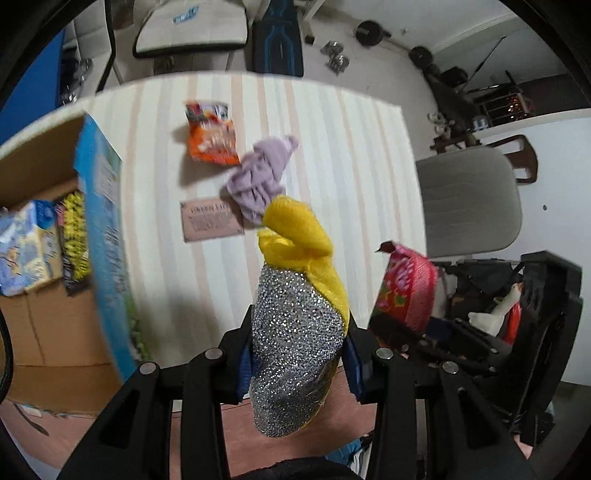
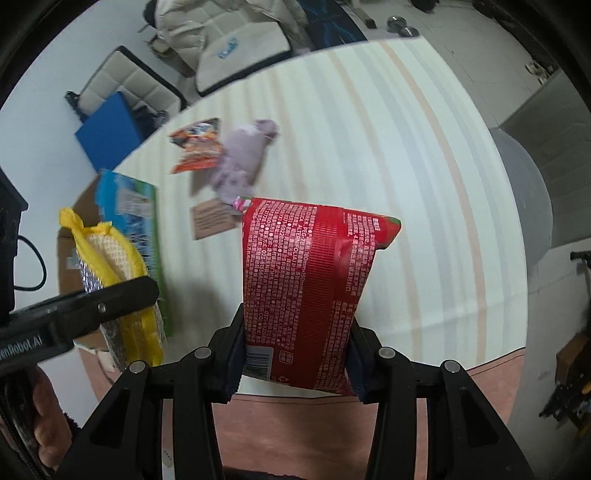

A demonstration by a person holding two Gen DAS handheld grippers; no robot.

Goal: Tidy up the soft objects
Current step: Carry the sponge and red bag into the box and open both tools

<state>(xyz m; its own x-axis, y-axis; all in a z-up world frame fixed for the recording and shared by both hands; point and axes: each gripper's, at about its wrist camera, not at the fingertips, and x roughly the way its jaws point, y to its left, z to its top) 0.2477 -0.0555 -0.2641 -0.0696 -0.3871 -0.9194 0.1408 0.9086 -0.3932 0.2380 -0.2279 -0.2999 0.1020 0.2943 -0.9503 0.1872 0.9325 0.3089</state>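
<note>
My left gripper (image 1: 297, 360) is shut on a silver scouring sponge in yellow netting (image 1: 295, 325), held above the table's near edge; it also shows in the right wrist view (image 2: 114, 273). My right gripper (image 2: 295, 354) is shut on a red snack packet (image 2: 306, 280), which shows in the left wrist view (image 1: 404, 288) to the right of the sponge. A lilac cloth (image 1: 260, 177) (image 2: 240, 162) and an orange snack packet (image 1: 210, 134) (image 2: 195, 146) lie on the striped tablecloth (image 1: 351, 177).
An open cardboard box (image 1: 48, 314) with a blue flap (image 1: 105, 229) stands at the table's left, holding packets (image 1: 29, 247). A brown card (image 1: 210, 219) lies mid-table. A grey chair (image 1: 469, 199) stands at the right, another chair (image 1: 192, 26) beyond the far edge.
</note>
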